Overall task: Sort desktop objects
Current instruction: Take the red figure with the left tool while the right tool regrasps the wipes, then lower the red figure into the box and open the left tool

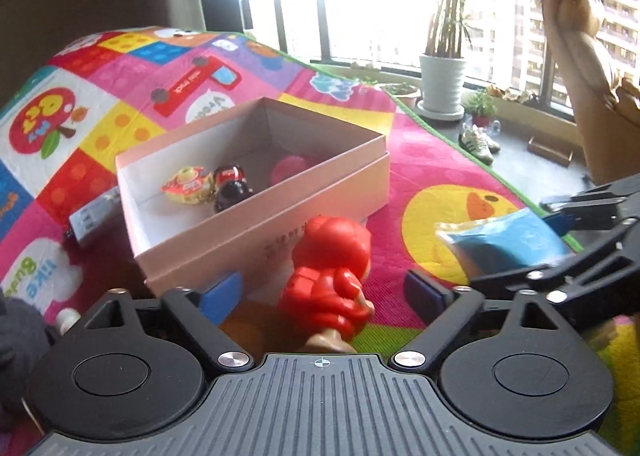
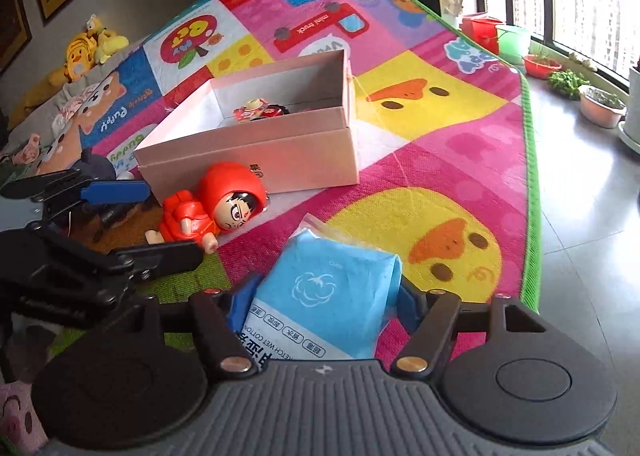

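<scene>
On the play mat (image 2: 420,160) in front of you sits the open cardboard box (image 2: 256,160), with a wrapped snack (image 1: 187,187) and a small bottle (image 1: 232,189) side by side inside it. The hooded toy figure (image 2: 212,212) lies on its side just before the box's near wall, between your left tongs (image 1: 326,292), whose pads stand apart from it. To its right, nearer you, the wet-wipes packet (image 2: 332,296) lies on the mat between your right tongs (image 2: 324,300). Potted plants (image 2: 600,104) line the floor right of the mat.
</scene>
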Available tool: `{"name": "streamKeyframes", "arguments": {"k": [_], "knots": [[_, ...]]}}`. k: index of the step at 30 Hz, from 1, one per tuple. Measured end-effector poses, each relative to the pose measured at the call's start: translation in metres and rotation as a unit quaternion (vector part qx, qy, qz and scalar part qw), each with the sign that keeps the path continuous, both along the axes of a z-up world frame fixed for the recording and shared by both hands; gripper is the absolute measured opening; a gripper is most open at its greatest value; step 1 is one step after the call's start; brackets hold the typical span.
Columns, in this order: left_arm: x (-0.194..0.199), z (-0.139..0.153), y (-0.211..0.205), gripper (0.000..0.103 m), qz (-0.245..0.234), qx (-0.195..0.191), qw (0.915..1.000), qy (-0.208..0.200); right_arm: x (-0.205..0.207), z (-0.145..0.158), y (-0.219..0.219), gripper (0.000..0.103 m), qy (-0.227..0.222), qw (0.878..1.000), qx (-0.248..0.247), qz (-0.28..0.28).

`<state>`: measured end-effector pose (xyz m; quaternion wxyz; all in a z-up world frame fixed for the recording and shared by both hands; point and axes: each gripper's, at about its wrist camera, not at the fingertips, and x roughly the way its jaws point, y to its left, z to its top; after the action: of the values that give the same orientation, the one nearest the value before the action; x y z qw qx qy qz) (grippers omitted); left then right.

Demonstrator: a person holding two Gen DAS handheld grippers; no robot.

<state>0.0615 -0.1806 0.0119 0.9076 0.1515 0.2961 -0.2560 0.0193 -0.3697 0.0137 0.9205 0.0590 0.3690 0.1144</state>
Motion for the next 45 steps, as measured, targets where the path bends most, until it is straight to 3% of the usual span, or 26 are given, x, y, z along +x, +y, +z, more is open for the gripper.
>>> {"name": "streamKeyframes", "arguments": {"k": [1, 3, 4, 5, 6, 8, 12, 16, 20, 24, 26, 30, 32, 37, 40, 42, 44, 45], "knots": [[0.005, -0.004, -0.005, 0.073, 0.002, 0.007, 1.0, 0.005, -0.005, 0.0, -0.002, 0.081, -0.001, 1.0, -0.002, -0.004], [0.011, -0.01, -0.011, 0.067, -0.001, 0.008, 0.9998, 0.02, -0.011, 0.001, -0.001, 0.082, 0.003, 1.0, 0.001, -0.004], [0.01, -0.013, -0.011, 0.055, -0.003, 0.009, 0.9997, 0.022, -0.013, 0.002, 0.001, 0.082, 0.004, 1.0, 0.003, -0.004], [0.006, -0.015, -0.011, 0.054, -0.005, 0.013, 0.9997, 0.02, -0.015, 0.002, 0.004, 0.079, 0.004, 1.0, 0.002, -0.001], [0.0, -0.016, -0.009, 0.054, -0.007, 0.017, 0.9998, 0.012, -0.016, 0.003, 0.008, 0.075, 0.003, 1.0, -0.006, 0.004], [-0.014, -0.015, -0.002, 0.054, -0.013, 0.021, 0.9996, 0.009, -0.017, 0.006, 0.016, 0.053, 0.004, 1.0, -0.017, 0.016], [-0.05, 0.001, 0.027, 0.054, -0.027, 0.009, 0.9995, 0.014, -0.025, 0.02, 0.023, 0.051, -0.003, 0.999, -0.01, 0.038], [-0.06, 0.055, 0.051, 0.054, -0.018, -0.04, 0.9985, -0.033, -0.035, 0.064, 0.019, 0.051, -0.072, 0.997, 0.002, 0.038], [-0.032, 0.102, 0.051, 0.054, 0.011, -0.064, 0.9927, -0.102, -0.021, 0.118, 0.017, 0.051, -0.151, 0.988, -0.005, 0.029], [0.028, 0.119, 0.042, 0.056, 0.055, -0.097, 0.9895, -0.092, 0.02, 0.146, 0.022, 0.051, -0.17, 0.985, -0.017, 0.023], [0.05, 0.12, 0.043, 0.076, 0.08, -0.091, 0.9887, -0.088, 0.046, 0.152, 0.026, 0.051, -0.169, 0.985, -0.014, 0.021], [0.058, 0.11, 0.085, 0.089, 0.13, -0.124, 0.9819, -0.061, 0.106, 0.146, 0.044, 0.051, -0.149, 0.988, -0.019, 0.018], [0.047, 0.099, 0.104, 0.093, 0.139, -0.117, 0.982, -0.053, 0.138, 0.132, 0.059, 0.051, -0.127, 0.991, -0.034, 0.024], [0.016, 0.066, 0.138, 0.095, 0.146, -0.086, 0.9851, -0.031, 0.197, 0.078, 0.102, 0.051, -0.083, 0.987, -0.14, 0.019], [0.003, 0.047, 0.155, 0.096, 0.15, -0.092, 0.9844, -0.005, 0.218, 0.058, 0.111, 0.051, -0.038, 0.991, -0.125, 0.039], [-0.007, 0.036, 0.166, 0.097, 0.158, -0.091, 0.9833, 0.004, 0.217, 0.057, 0.113, 0.059, -0.025, 0.993, -0.102, 0.049], [-0.017, 0.027, 0.178, 0.1, 0.171, -0.085, 0.9817, 0.002, 0.205, 0.065, 0.112, 0.081, -0.043, 0.994, -0.088, 0.044], [-0.02, 0.023, 0.185, 0.1, 0.181, -0.082, 0.98, 0.003, 0.198, 0.07, 0.113, 0.082, -0.052, 0.994, -0.088, 0.042]]}}
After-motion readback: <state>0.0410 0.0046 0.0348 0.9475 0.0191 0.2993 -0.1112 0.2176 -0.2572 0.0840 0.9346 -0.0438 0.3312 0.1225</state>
